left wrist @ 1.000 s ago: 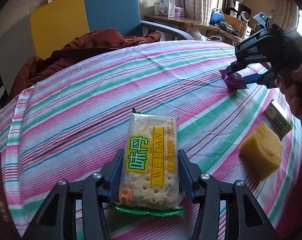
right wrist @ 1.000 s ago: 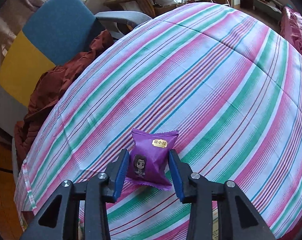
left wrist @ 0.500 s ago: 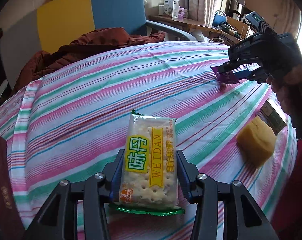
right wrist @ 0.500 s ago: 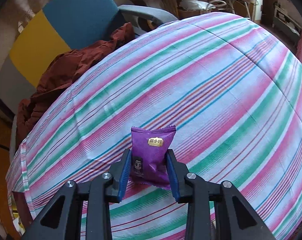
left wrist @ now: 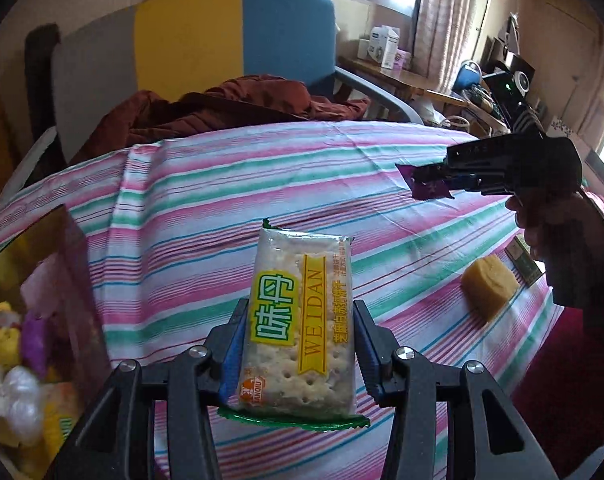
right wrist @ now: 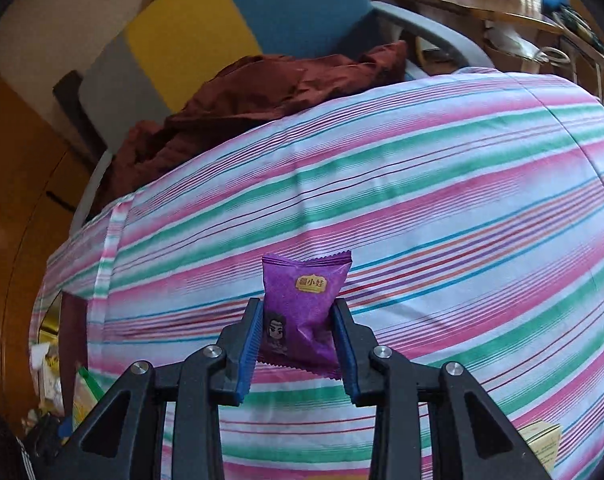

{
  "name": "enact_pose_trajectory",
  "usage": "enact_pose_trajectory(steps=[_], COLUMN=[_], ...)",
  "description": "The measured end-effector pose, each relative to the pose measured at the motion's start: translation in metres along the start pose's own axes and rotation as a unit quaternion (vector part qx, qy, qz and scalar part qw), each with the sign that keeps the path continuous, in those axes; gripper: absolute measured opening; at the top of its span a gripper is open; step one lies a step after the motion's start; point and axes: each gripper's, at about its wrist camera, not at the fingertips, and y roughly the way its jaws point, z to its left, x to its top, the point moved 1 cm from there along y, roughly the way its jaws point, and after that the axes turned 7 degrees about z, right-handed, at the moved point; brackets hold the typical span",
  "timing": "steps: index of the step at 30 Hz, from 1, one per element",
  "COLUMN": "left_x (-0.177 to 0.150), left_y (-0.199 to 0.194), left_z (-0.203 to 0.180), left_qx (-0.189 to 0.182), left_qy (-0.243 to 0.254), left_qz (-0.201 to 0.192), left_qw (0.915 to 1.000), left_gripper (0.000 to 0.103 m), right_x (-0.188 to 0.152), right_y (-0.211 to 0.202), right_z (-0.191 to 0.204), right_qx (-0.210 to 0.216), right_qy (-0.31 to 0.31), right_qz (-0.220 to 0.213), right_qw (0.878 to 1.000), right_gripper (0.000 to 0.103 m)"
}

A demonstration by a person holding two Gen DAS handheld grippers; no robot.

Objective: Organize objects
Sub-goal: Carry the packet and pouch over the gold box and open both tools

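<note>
We have a snack in each hand: the left gripper (left wrist: pixel 300 354) is pinching the cracker packet (left wrist: pixel 300 320) across its width, the packet standing up between the blue pads, and the right gripper (right wrist: pixel 296 344) is pinching the purple snack pouch (right wrist: pixel 302 312) by its lower half. Both are held above the striped tablecloth (left wrist: pixel 206 216). Left of the cracker packet, at the cloth's edge, sits a dark-walled box (left wrist: pixel 74 264) already holding wrapped snacks, and we judge that to be where both are headed. The cracker packet is the nearer of the two to that box, so we would carry it over first, bringing it above the opening before parting the pads, low enough that it settles flat rather than tipping on the wall. The crackers are brittle, so we should not squeeze harder on the way. The pouch, well to the right of the box, should wait clear so the two grippers do not crowd each other. A yellow sponge (left wrist: pixel 489 284) and a small carton (left wrist: pixel 523 260) lie on the cloth right of the cracker packet, still to be sorted.
</note>
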Motion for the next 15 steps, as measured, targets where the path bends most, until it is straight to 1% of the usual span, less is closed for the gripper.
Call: enact_pose_trajectory(steps=[4,8,12,15], left_x=[-0.006,-0.015,-0.028,-0.038], left_y=[-0.022,-0.041,-0.061,-0.075], left_z=[0.019,0.036,0.063,0.084], left_qx=[0.009,0.016,0.027,0.037], left_qy=[-0.018,-0.037,-0.063,-0.088], left_qz=[-0.017,-0.027,-0.036,-0.043], left_qw=[0.9996,0.9988,0.997,0.9945], left_gripper=[0.049,0.049,0.049,0.049], right_x=[-0.005,-0.015,-0.032,-0.046], right_y=[0.0,0.001,-0.002,-0.004], right_z=[0.036,0.082,0.13,0.168], right_qx=[0.007,0.008,0.028,0.05], right_qy=[-0.039,-0.083,-0.122,-0.145], right_qz=[0.014,0.022,0.025,0.024], right_qw=[0.999,0.996,0.992,0.988], right_gripper=[0.034,0.034,0.034,0.034])
